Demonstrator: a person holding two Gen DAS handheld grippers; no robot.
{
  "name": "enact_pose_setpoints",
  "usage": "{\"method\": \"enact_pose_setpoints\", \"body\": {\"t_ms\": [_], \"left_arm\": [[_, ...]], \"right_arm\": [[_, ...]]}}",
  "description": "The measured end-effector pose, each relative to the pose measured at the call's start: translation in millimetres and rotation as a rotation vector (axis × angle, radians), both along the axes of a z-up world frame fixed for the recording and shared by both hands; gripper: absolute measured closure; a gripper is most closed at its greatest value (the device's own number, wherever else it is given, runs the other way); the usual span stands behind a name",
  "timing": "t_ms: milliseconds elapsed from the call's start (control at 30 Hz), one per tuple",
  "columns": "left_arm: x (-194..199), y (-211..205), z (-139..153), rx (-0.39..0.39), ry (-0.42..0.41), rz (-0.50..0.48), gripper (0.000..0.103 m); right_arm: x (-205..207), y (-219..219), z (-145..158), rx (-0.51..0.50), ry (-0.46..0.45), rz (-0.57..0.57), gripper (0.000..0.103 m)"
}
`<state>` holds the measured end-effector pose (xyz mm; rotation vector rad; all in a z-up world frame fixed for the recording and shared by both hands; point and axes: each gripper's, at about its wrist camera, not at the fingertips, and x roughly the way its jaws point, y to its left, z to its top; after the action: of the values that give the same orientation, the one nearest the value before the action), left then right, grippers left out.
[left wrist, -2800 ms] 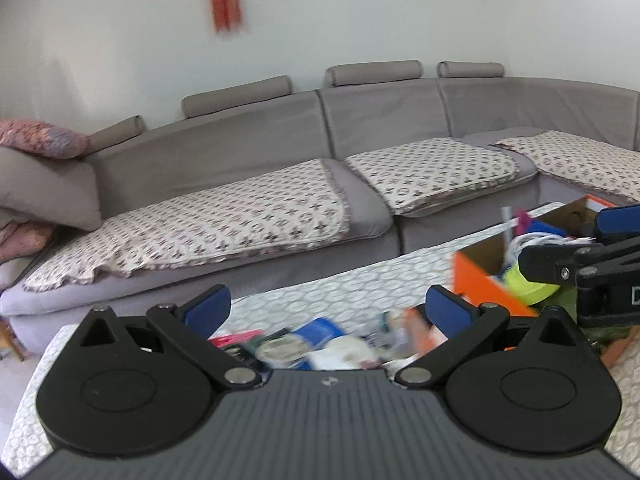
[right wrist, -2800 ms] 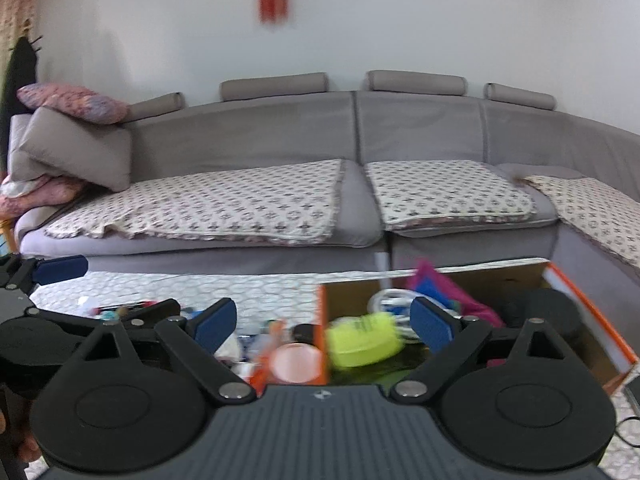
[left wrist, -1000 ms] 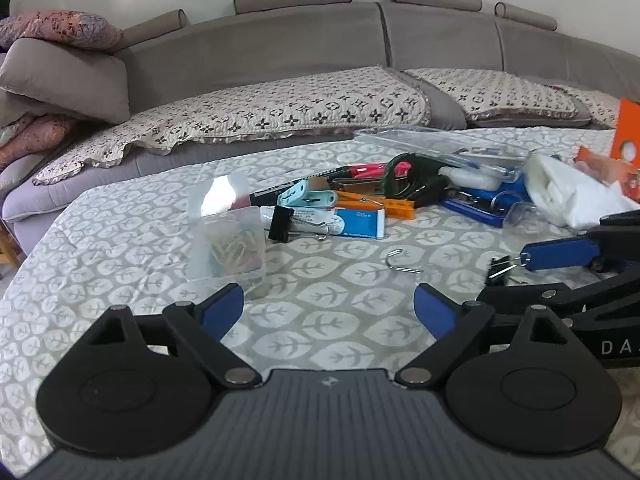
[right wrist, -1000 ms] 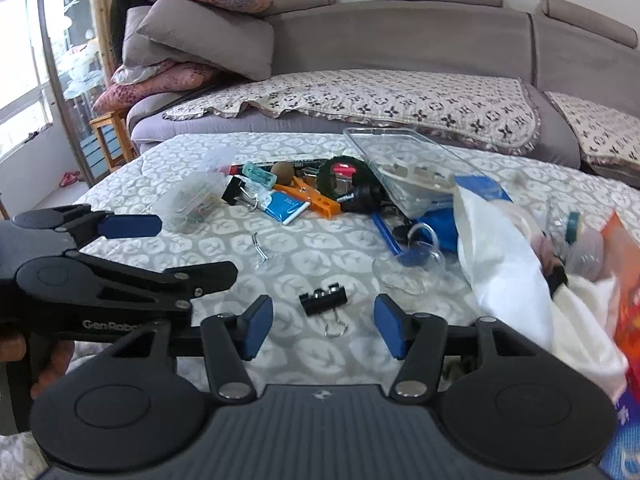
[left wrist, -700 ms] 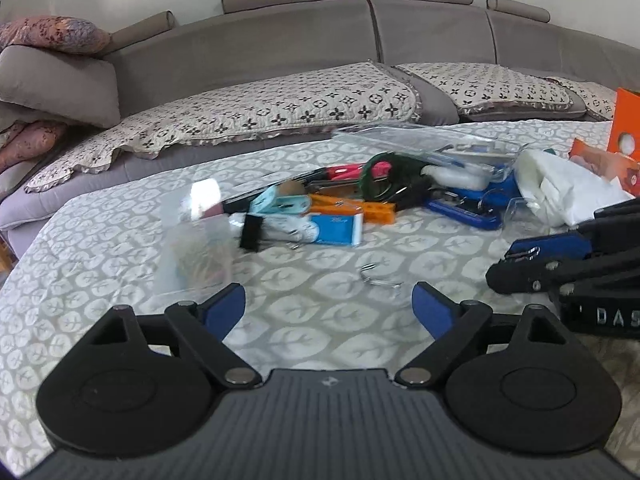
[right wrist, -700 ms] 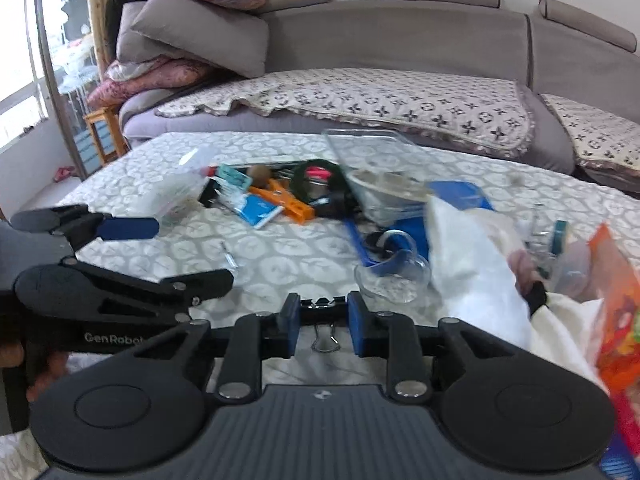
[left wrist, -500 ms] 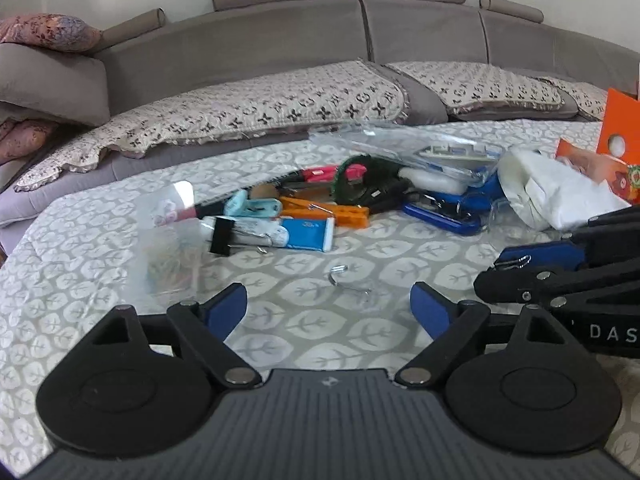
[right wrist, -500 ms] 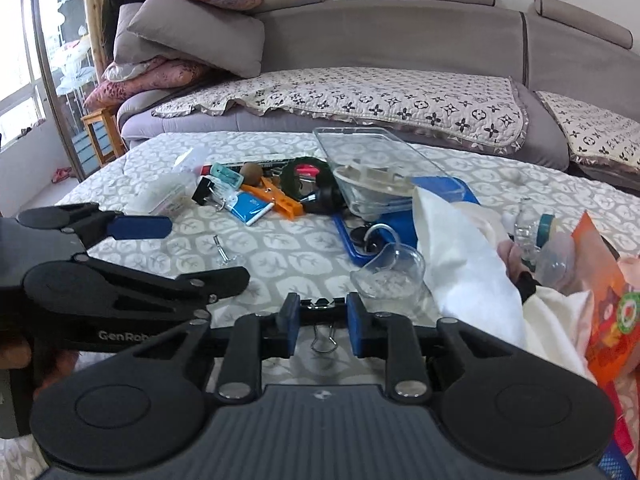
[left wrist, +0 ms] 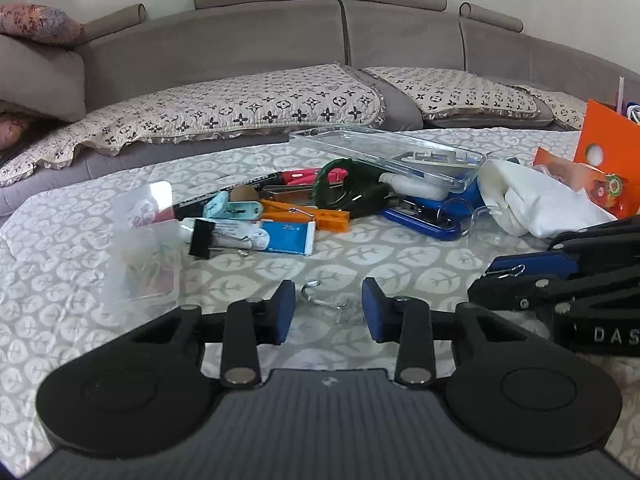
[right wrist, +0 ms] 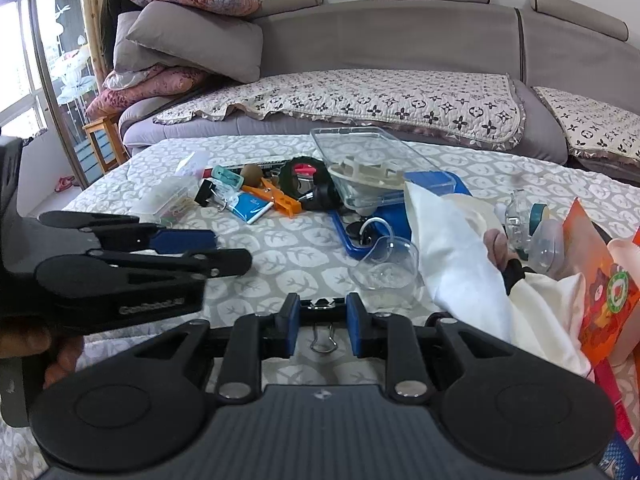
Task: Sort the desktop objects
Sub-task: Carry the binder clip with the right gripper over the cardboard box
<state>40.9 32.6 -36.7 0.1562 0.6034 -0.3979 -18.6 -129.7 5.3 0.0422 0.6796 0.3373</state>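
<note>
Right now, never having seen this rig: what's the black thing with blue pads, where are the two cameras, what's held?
No robot: a person carries a hand-held gripper in each hand, each with a fisheye camera looking along its fingers. In the left view, the left hand-held gripper is closing around a small metal hook lying on the leaf-patterned tablecloth; the pads do not touch it yet. In the right view, the right hand-held gripper is clamped on a black binder clip. Beyond lie an orange clothespin and a clear tray.
</note>
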Motion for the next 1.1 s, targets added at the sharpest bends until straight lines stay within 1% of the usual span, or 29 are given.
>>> {"method": "enact_pose_setpoints", "body": {"t_ms": [33, 133, 200, 233, 267, 300, 400, 733, 900, 1100], "left_arm": [[-2, 1, 1, -0.004, -0.007, 0.001, 0.08], [-7, 6, 4, -0.022, -0.02, -0.006, 0.081], [-11, 7, 6, -0.007, -0.033, -0.009, 0.081], [-11, 6, 6, -0.002, -0.041, -0.01, 0.086], [-10, 3, 7, 0.008, -0.046, -0.009, 0.098], [-8, 3, 9, 0.005, -0.049, -0.008, 0.1], [-8, 6, 16, -0.011, -0.057, -0.011, 0.1], [-22, 8, 36, -0.022, -0.095, -0.025, 0.1], [-34, -1, 43, -0.025, -0.107, -0.041, 0.1], [-57, -15, 52, -0.044, -0.113, -0.091, 0.1]], "right_arm": [[0, 0, 0, 0.004, 0.0, -0.002, 0.08], [-1, -1, 2, 0.019, -0.001, -0.006, 0.08], [-2, -3, 4, 0.025, -0.006, -0.008, 0.08], [-3, -3, 6, 0.027, -0.01, -0.01, 0.08], [-4, -3, 8, 0.027, -0.014, -0.01, 0.08], [-5, -4, 10, 0.029, -0.018, -0.011, 0.08], [-9, -3, 17, 0.033, -0.031, -0.011, 0.08], [-26, 3, 45, 0.028, -0.083, -0.003, 0.08], [-42, 2, 57, 0.029, -0.099, -0.012, 0.08], [-70, -7, 70, 0.012, -0.11, -0.018, 0.08]]}}
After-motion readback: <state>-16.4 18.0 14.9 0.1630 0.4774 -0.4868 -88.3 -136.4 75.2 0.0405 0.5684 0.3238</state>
